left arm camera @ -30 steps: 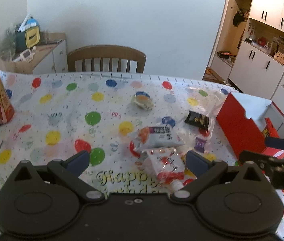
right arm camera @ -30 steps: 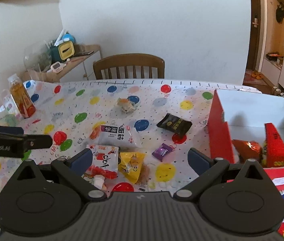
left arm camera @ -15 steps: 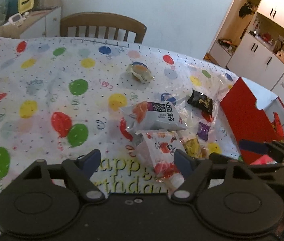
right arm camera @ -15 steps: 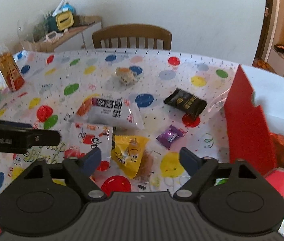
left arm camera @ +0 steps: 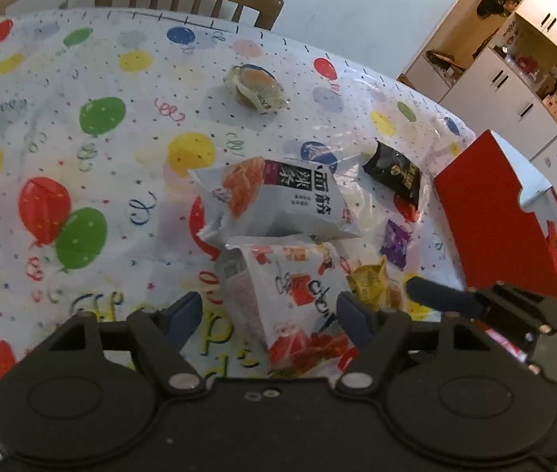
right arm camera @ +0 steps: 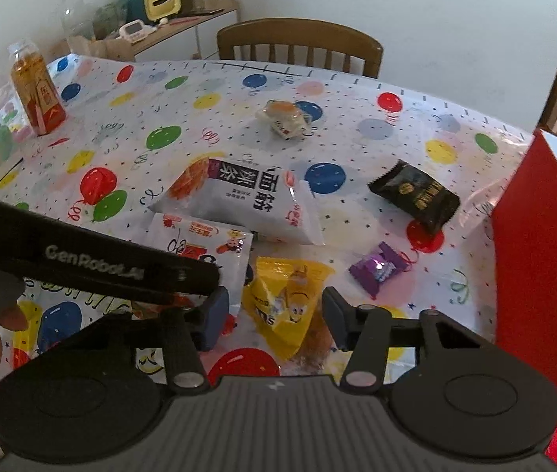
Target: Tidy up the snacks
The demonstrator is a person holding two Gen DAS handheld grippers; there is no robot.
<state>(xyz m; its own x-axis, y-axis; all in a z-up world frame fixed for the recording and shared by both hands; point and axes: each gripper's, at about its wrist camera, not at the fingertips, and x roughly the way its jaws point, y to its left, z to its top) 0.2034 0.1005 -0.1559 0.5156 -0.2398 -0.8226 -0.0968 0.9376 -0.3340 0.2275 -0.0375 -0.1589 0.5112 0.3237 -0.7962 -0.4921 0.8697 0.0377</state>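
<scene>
Tablecloth (right arm camera: pixel 357 90) with balloons, wooden chair (right arm camera: pixel 298 41), white cupboards (left arm camera: pixel 514 90)

1. Tablecloth (left arm camera: pixel 81 157): white, with red, green, yellow and blue balloons, dots and streamers.
2. Pouch (left arm camera: pixel 298 287) between the left fingers: white with red print.
3. Packet (right arm camera: pixel 290 299) between the right fingers: yellow.
4. Bag (right arm camera: pixel 247 200) beyond the fingers: white, with an orange picture and black characters.
5. Candy (right arm camera: pixel 376 269): purple.
6. Wrapper (right arm camera: pixel 416 194): black with gold.
7. Box (left arm camera: pixel 494 228): red outside, white inside.
8. Bottle (right arm camera: pixel 36 98): orange.

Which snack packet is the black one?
The black packet lying farthest right, nearest the red box. The others are white, yellow or purple.
</scene>
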